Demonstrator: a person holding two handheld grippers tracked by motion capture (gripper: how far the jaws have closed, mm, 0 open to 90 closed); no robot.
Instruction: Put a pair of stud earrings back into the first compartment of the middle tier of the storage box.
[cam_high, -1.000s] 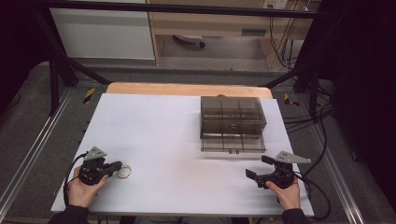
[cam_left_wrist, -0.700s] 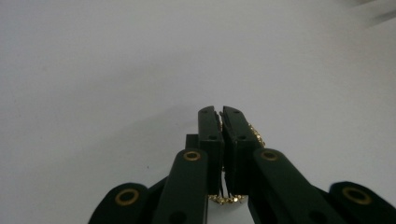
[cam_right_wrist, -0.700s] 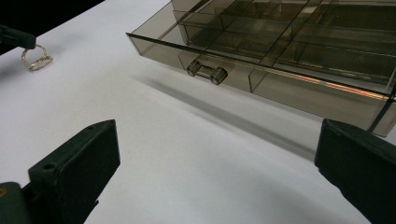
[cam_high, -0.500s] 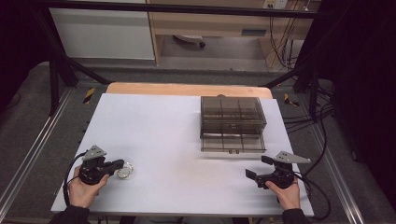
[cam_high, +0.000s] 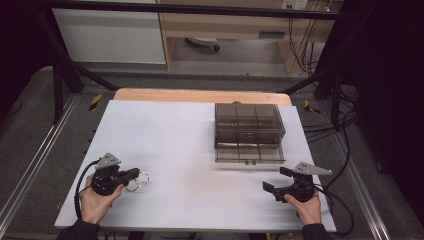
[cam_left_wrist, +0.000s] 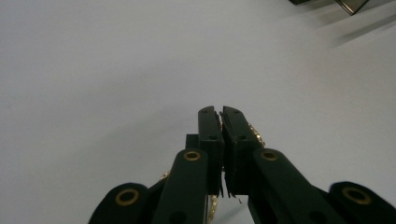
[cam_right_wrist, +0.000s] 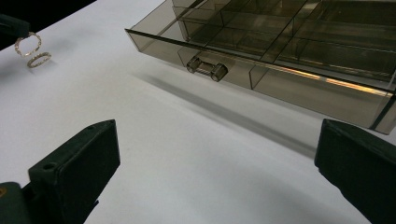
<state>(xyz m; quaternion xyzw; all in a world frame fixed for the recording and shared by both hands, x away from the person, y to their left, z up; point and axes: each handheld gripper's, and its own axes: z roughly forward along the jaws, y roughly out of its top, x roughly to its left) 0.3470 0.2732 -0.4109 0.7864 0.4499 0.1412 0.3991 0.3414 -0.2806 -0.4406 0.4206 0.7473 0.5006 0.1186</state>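
Observation:
My left gripper (cam_high: 136, 173) is at the front left of the white table (cam_high: 180, 135), shut on a thin gold beaded ring (cam_high: 143, 176). In the left gripper view its jaws (cam_left_wrist: 219, 112) are pressed together with gold beads (cam_left_wrist: 257, 135) showing beside them. From the right gripper view the held ring (cam_right_wrist: 27, 43) hangs slightly above the table, and a second similar ring (cam_right_wrist: 39, 59) lies just beneath it. My right gripper (cam_high: 276, 180) rests open at the front right with nothing between its fingers (cam_right_wrist: 74, 168).
A smoky transparent drawer box (cam_high: 248, 121) stands at the back right of the table. Its lowest drawer (cam_high: 249, 153) is pulled out toward me, showing divided compartments and a clear handle (cam_right_wrist: 207, 68). A wooden edge (cam_high: 200, 95) runs along the back of the table.
My left gripper has moved a little to the right and upward with the ring in its jaws. The right gripper has stayed still.

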